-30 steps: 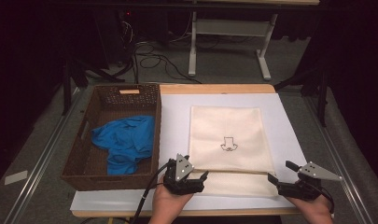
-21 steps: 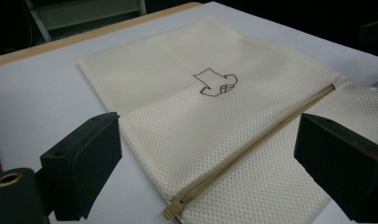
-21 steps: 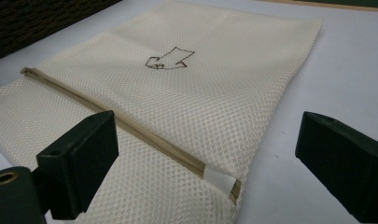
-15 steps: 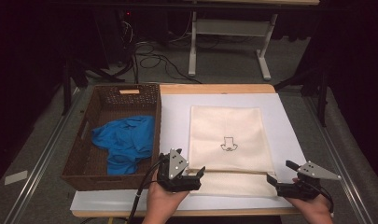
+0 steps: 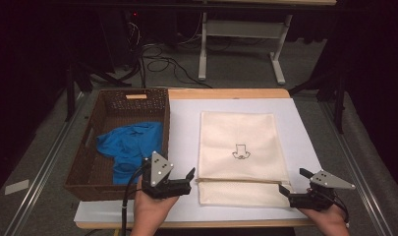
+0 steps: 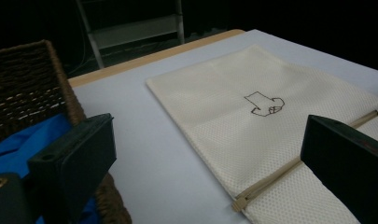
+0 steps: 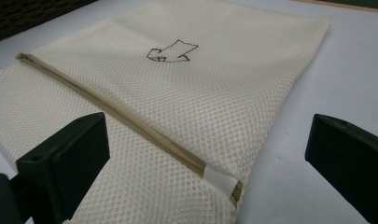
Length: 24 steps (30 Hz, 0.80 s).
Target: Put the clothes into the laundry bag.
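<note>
Your left hand (image 5: pixel 148 209) reaches in from the near edge of the table (image 5: pixel 186 216), its left tool (image 5: pixel 185 181) aimed right, between the basket (image 5: pixel 83 169) and the near left corner of the mesh bag (image 5: pixel 238 155). Its jaws have just been opening and stand wide, holding nothing. Your right hand (image 5: pixel 329 221) rests at the near right, its right tool (image 5: pixel 287 192) pointing left at the bag's zipper (image 7: pixel 126 116) end, jaws just opened wide, empty. The bag lies flat mid-table.
</note>
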### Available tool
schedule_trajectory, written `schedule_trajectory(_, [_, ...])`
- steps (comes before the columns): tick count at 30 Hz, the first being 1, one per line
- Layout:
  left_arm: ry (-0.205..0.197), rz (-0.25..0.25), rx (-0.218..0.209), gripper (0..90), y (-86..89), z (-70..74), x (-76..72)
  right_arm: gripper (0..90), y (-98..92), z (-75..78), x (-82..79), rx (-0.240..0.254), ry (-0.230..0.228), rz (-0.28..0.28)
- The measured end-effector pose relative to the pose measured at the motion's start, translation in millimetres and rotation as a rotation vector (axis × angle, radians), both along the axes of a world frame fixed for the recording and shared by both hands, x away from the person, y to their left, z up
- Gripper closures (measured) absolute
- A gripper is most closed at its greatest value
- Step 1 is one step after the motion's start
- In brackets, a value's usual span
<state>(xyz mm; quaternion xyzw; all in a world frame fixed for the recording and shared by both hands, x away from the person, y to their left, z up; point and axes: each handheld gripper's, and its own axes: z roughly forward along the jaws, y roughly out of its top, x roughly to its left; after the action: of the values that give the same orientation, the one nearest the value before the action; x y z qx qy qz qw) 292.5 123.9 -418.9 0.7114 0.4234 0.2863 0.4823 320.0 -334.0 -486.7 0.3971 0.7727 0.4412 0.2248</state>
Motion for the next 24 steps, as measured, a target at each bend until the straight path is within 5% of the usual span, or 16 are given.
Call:
schedule_trajectory(11, [-0.005,0.126,-0.047,3.5,50.9,-2.0,-4.6,0.3,-6.8,-0.2,-2.5,0.011,-0.015,-0.010])
schedule_trajectory(24, [-0.039,0.285,-0.050,1.9,113.9,2.4,-22.0,0.3,-6.9,2.2,-2.3,0.016,-0.028,-0.011])
